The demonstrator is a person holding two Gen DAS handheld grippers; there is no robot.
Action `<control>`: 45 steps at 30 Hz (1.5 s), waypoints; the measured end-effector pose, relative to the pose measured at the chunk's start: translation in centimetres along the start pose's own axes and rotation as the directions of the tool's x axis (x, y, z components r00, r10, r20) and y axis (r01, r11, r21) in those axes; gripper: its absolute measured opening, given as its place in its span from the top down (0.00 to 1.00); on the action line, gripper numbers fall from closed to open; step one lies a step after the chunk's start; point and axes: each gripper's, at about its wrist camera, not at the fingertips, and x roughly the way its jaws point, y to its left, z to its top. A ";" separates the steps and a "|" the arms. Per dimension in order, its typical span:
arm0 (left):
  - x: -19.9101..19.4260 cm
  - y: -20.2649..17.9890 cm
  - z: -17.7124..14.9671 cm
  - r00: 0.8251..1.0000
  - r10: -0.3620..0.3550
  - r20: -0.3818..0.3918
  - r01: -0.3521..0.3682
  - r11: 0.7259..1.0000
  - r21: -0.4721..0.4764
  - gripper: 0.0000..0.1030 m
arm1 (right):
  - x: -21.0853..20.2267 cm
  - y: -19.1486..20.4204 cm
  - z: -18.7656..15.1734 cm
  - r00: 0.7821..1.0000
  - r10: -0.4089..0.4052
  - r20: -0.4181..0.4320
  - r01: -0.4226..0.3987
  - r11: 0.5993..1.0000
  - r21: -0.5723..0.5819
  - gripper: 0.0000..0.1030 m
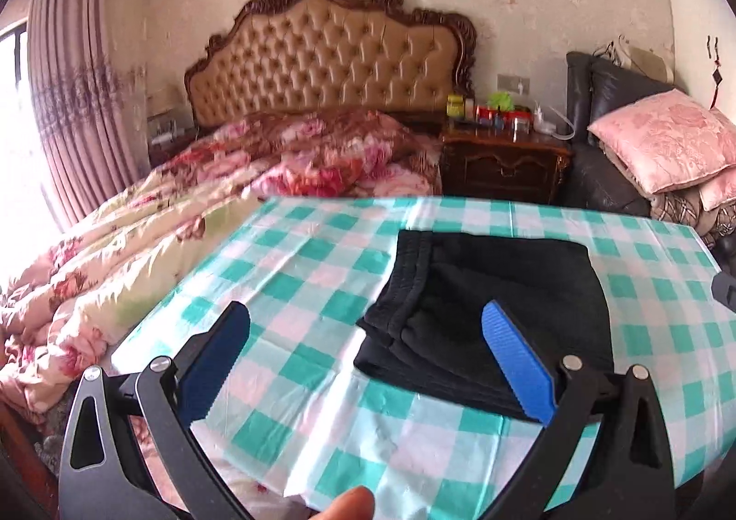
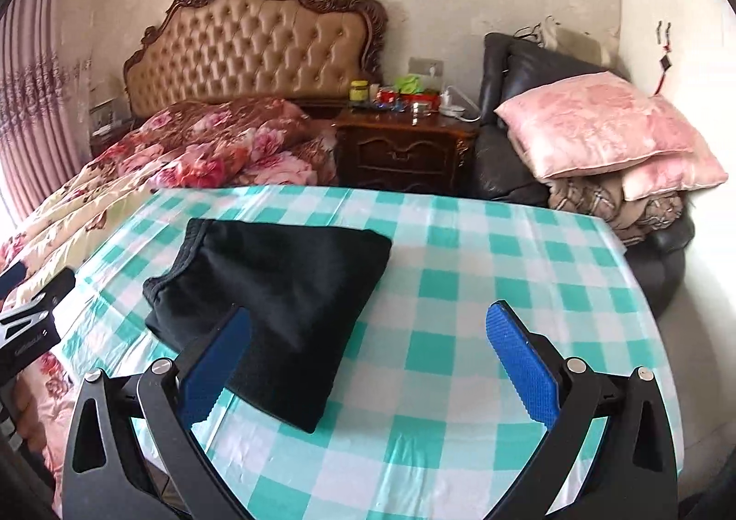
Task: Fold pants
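Observation:
The black pants (image 1: 497, 313) lie folded into a compact rectangle on the green-and-white checked tablecloth (image 1: 299, 290), waistband toward the left. They also show in the right wrist view (image 2: 276, 290). My left gripper (image 1: 365, 322) is open and empty, held above the table at the pants' near left corner. My right gripper (image 2: 368, 326) is open and empty, above the pants' near right edge. The left gripper's body (image 2: 27, 326) shows at the left edge of the right wrist view.
A bed with a floral quilt (image 1: 138, 244) lies left of the table. A wooden nightstand (image 2: 405, 147) with bottles stands behind it. A dark leather chair (image 2: 515, 142) with pink pillows (image 2: 598, 124) is at the back right. A fingertip (image 1: 349, 504) shows at the bottom.

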 end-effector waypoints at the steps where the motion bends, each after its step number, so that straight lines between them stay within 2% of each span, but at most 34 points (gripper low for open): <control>1: 0.0 -0.1 0.1 1.000 0.010 -0.024 -0.010 1.000 0.007 0.02 | -0.1 0.0 0.0 1.000 0.000 0.009 0.000 1.000 -0.002 0.04; 3: -0.1 -0.8 0.1 0.998 0.057 -0.039 -0.055 0.997 0.054 0.02 | -0.5 0.0 0.1 0.999 -0.019 0.039 0.020 1.000 -0.012 0.04; 6: -0.3 -2.2 -0.3 0.993 0.116 -0.006 -0.114 0.982 0.150 0.01 | -1.3 0.2 0.1 0.995 -0.045 0.087 0.048 0.999 -0.024 0.04; 10: -0.5 -3.2 -1.0 0.988 0.152 0.038 -0.157 0.971 0.182 0.01 | -2.2 -0.2 0.3 0.990 -0.034 0.135 0.036 0.999 -0.012 0.04; 13: -0.8 -3.5 -1.4 0.989 0.133 0.058 -0.141 0.973 0.185 0.01 | -2.9 -0.9 0.3 0.982 -0.060 0.177 0.058 0.998 0.018 0.04; 16: -1.1 -3.2 -1.6 0.997 0.054 0.049 -0.060 0.988 0.141 0.01 | -3.3 -1.0 0.3 0.978 -0.076 0.197 0.073 0.997 0.019 0.04; 18: -1.1 -2.7 -1.6 0.999 -0.028 0.029 0.025 0.996 0.080 0.02 | -3.1 -1.2 0.3 0.982 -0.061 0.178 0.057 0.998 0.026 0.04; 20: -0.8 -2.0 -1.7 0.993 -0.115 0.005 0.115 0.993 0.026 0.02 | -2.6 -1.4 0.1 0.987 -0.048 0.152 0.043 0.998 0.040 0.04; 21: -0.6 -1.8 -1.8 0.991 -0.135 -0.007 0.136 0.991 0.009 0.02 | -2.2 -1.3 0.0 0.990 -0.039 0.133 0.033 0.998 0.048 0.04; 27: 1.8 -1.5 -2.7 0.989 -0.120 -0.089 0.119 0.993 -0.021 0.02 | 1.4 0.6 -1.8 0.999 0.004 -0.038 -0.004 1.000 0.002 0.04; 30: 3.6 -1.6 -3.6 0.981 -0.114 -0.160 0.112 0.994 -0.019 0.02 | 3.6 2.5 -3.5 0.987 0.065 -0.144 -0.071 0.997 -0.041 0.04; 33: 4.6 -1.9 -4.8 0.974 -0.103 -0.203 0.106 0.994 0.003 0.02 | 4.9 4.0 -5.0 0.974 0.077 -0.215 -0.094 0.993 -0.070 0.04; 38: 5.0 -2.0 -5.8 0.967 -0.112 -0.229 0.115 0.993 0.001 0.02 | 5.0 5.2 -7.0 0.962 0.098 -0.253 -0.122 0.989 -0.079 0.04; 45: 4.4 -2.4 -5.8 0.971 -0.107 -0.216 0.113 0.993 0.017 0.02 | 3.2 4.9 -7.0 0.982 0.077 -0.173 -0.092 0.993 -0.077 0.04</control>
